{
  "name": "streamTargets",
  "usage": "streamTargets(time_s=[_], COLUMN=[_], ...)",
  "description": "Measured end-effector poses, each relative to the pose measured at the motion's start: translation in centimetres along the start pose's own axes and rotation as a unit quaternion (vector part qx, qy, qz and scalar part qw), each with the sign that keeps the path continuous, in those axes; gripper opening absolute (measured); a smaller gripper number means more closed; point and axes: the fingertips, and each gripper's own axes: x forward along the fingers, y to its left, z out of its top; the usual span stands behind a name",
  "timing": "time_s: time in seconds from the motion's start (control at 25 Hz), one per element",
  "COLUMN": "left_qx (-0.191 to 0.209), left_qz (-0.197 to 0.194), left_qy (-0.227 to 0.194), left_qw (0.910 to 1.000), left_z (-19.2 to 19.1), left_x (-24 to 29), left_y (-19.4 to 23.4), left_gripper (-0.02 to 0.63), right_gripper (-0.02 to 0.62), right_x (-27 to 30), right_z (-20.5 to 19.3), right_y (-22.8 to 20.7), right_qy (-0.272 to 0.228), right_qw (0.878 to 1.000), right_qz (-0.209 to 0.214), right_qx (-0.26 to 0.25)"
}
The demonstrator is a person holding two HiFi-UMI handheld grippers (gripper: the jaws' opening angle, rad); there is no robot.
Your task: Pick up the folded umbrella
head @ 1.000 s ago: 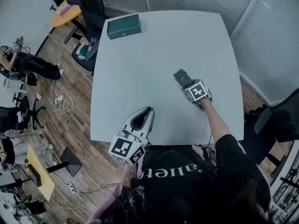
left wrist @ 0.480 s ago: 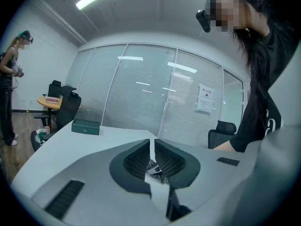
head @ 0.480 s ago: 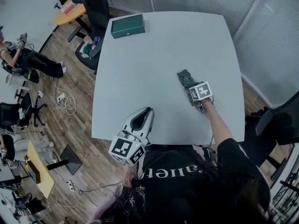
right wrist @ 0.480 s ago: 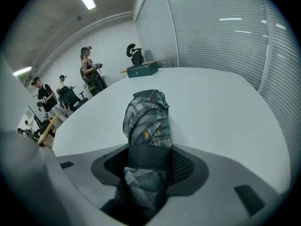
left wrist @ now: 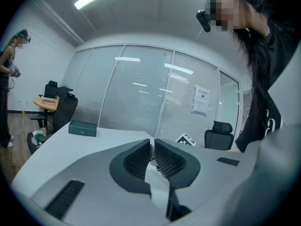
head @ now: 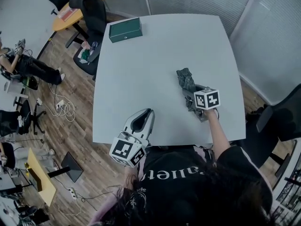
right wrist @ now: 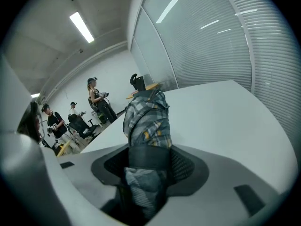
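Right tongs [right wrist: 149,158], just closed in, clamp folded umbrella [right wrist: 146,117]: grey plaid fabric, crumpled cylinder. Left tongs [left wrist: 152,147] pressed together, empty. Smooth pale tabletop [head: 141,60].

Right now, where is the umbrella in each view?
Head view: umbrella right of centre, against the table.
Left gripper view: not made out; likely hidden behind the left gripper.
Right gripper view: centre, sticking up from the right gripper, whose jaws have just closed on it.
Shared landmark: the table, in all three.
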Motion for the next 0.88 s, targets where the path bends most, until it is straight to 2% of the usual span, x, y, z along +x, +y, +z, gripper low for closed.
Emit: streamTargets(time_s=[0.32, 0.88], left_qx=[0.003, 0.009], left_qz=[-0.019, -0.048], left_qy=[-0.003, -0.01], left_qw=[0.9998, 0.9987], left_z=[0.2, -0.4], left_x=[0.0, -6.4], left_y=[0.1, 0.1], left_gripper=[0.046, 0.046], right_gripper=[0.236, 0.236], right_x=[-4.8, -11.0], right_z=[1.9, -0.8], right_y=[5.1, 15.0], right_qy=[-0.06, -0.113], right_qw=[0.998, 0.992], right_qz=[0.022, 0.026], right_qx=[0.023, 0.055])
